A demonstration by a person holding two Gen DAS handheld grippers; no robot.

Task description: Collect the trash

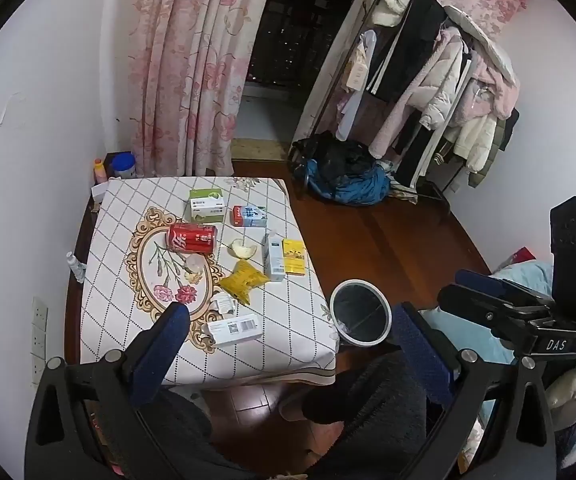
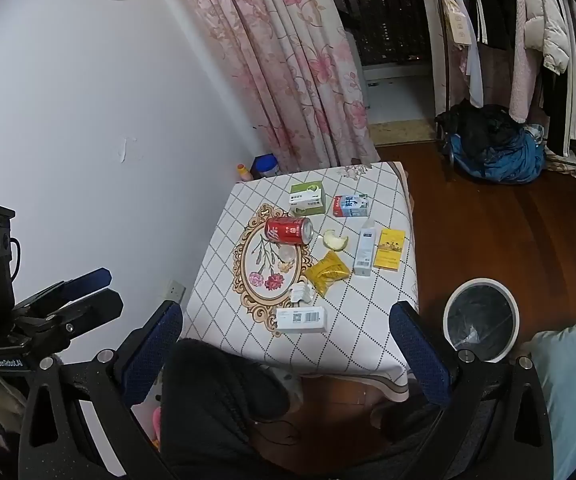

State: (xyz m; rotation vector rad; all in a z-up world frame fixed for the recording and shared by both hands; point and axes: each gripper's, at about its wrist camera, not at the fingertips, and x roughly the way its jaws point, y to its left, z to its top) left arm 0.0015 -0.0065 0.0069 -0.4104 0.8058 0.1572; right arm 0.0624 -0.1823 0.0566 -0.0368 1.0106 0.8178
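Note:
Trash lies scattered on a small table (image 1: 119, 248) with a diamond-pattern cloth: a red cola can (image 1: 191, 238) on its side, a yellow wrapper (image 1: 243, 280), a fruit peel (image 1: 241, 249), crumpled paper (image 1: 223, 304), and several small boxes, among them a white barcode box (image 1: 233, 328). A white-rimmed bin (image 1: 360, 312) with a black liner stands on the floor by the table's right side. My left gripper (image 1: 294, 332) is open and empty above the near table edge. My right gripper (image 2: 285, 332) is also open and empty, held back from the white barcode box (image 2: 302, 319) and left of the bin (image 2: 482, 314).
A white wall runs along the table's left, with a jar (image 1: 123, 164) and a bottle behind the table. Pink curtains (image 1: 191, 80) hang beyond. A clothes rack (image 1: 440, 92) and a blue-black bundle (image 1: 344, 176) stand at the far right on the wooden floor. A person's dark-trousered legs (image 2: 223, 392) are below me.

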